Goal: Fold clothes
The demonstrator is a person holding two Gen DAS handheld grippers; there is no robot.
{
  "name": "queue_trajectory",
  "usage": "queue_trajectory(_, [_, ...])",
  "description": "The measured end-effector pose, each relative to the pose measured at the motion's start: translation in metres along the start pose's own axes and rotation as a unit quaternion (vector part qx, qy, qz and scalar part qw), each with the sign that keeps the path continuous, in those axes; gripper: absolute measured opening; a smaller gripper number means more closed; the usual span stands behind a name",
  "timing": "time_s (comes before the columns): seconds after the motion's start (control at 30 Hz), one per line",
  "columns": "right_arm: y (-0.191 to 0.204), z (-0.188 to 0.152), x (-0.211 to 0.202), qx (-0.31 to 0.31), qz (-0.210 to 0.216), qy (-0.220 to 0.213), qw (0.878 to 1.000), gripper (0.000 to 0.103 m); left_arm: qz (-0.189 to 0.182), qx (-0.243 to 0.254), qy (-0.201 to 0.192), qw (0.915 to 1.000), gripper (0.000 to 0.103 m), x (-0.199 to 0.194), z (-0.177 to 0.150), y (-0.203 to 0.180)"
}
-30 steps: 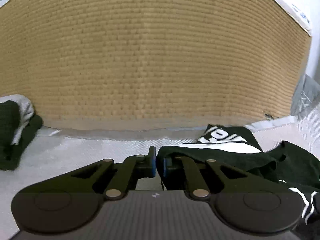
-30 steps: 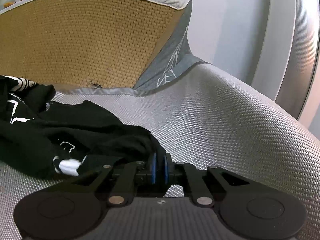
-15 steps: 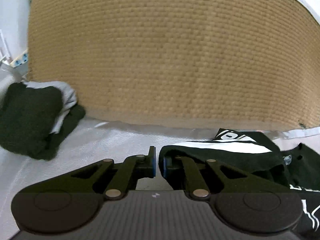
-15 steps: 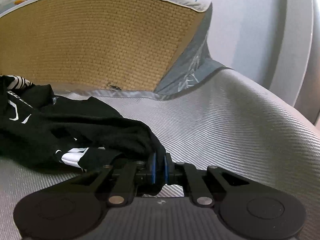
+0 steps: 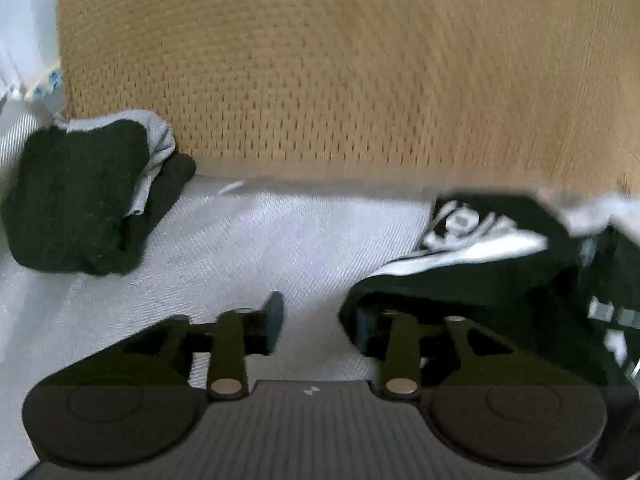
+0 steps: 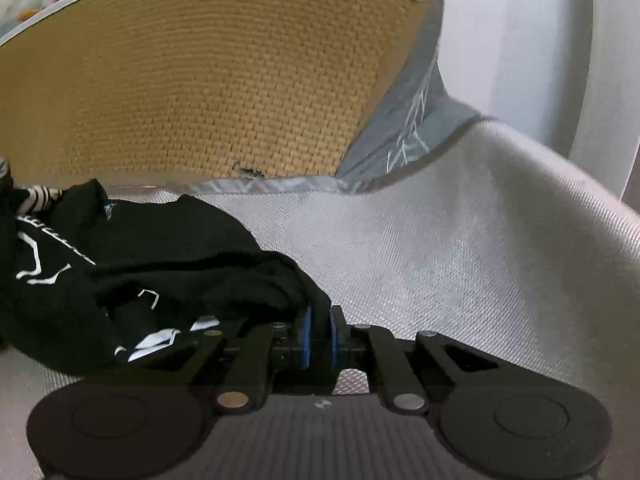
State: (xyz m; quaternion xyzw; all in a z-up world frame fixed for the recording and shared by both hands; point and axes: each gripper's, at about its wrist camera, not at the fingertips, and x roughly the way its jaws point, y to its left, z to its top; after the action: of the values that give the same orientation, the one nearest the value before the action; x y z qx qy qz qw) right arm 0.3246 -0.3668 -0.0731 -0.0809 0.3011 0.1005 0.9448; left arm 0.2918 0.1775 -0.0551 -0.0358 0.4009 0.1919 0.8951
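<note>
A black garment with white print (image 5: 492,264) lies crumpled on the grey woven seat (image 5: 280,240), at the right of the left wrist view. My left gripper (image 5: 316,320) is open; the cloth drapes over its right finger (image 5: 364,324) and the left finger is bare. In the right wrist view the same garment (image 6: 140,264) spreads to the left. My right gripper (image 6: 319,336) is shut on a fold of its black cloth, low over the seat.
A tan woven cushion (image 5: 340,72) stands upright behind the seat and also shows in the right wrist view (image 6: 192,80). A bundle of black and grey clothes (image 5: 88,192) sits at the far left. A grey patterned cushion edge (image 6: 404,132) lies at the right.
My left gripper has opened and let go of the black cloth, and its view has swung left, bringing the clothes bundle closer. My right gripper stays shut on the garment.
</note>
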Motion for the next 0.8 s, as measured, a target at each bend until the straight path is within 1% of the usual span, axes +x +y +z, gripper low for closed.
queue_trajectory(0.07, [0.003, 0.001, -0.002, 0.001, -0.003, 0.005, 1.000, 0.012, -0.004, 0.016, -0.011, 0.9998, 0.050, -0.008, -0.006, -0.001])
queue_trajectory(0.1, [0.005, 0.001, -0.004, 0.000, -0.005, 0.004, 1.000, 0.012, -0.007, 0.020, -0.015, 0.9997, 0.056, -0.012, -0.007, -0.001])
queue_trajectory(0.17, [0.009, 0.003, -0.013, -0.007, -0.001, -0.001, 1.000, 0.017, -0.017, 0.026, -0.017, 0.9994, 0.057, -0.021, -0.009, 0.001])
queue_trajectory(0.2, [0.012, 0.005, -0.019, -0.014, -0.009, -0.007, 1.000, 0.023, -0.019, 0.030, -0.017, 0.9992, 0.058, -0.025, -0.010, 0.001])
queue_trajectory(0.23, [0.014, 0.007, -0.024, -0.021, -0.017, -0.014, 1.000, 0.039, -0.019, 0.040, -0.016, 0.9989, 0.058, -0.029, -0.011, 0.001])
queue_trajectory(0.3, [0.018, 0.011, -0.036, -0.036, -0.032, -0.026, 0.999, 0.052, -0.018, 0.068, -0.013, 0.9974, 0.059, -0.034, -0.014, -0.001])
queue_trajectory(0.37, [0.018, 0.018, -0.045, -0.045, -0.029, -0.039, 0.998, 0.052, -0.034, 0.089, -0.005, 0.9954, 0.059, -0.037, -0.020, -0.004])
queue_trajectory(0.4, [0.017, 0.021, -0.049, -0.045, -0.019, -0.041, 0.998, 0.053, -0.046, 0.097, 0.000, 0.9942, 0.059, -0.040, -0.023, -0.006])
queue_trajectory(0.5, [0.024, 0.028, -0.056, -0.051, 0.030, -0.041, 0.997, 0.053, -0.075, 0.111, 0.009, 0.9909, 0.059, -0.045, -0.033, -0.013])
queue_trajectory(0.53, [0.034, 0.026, -0.057, -0.062, 0.039, -0.041, 0.996, 0.053, -0.083, 0.112, 0.013, 0.9902, 0.060, -0.046, -0.036, -0.015])
queue_trajectory(0.67, [0.076, 0.018, -0.060, -0.107, 0.078, -0.035, 0.991, 0.053, -0.104, 0.118, 0.030, 0.9872, 0.061, -0.049, -0.050, -0.025])
queue_trajectory(0.8, [0.131, 0.000, -0.054, -0.156, 0.123, -0.019, 0.980, 0.052, -0.122, 0.120, 0.038, 0.9846, 0.062, -0.053, -0.059, -0.030])
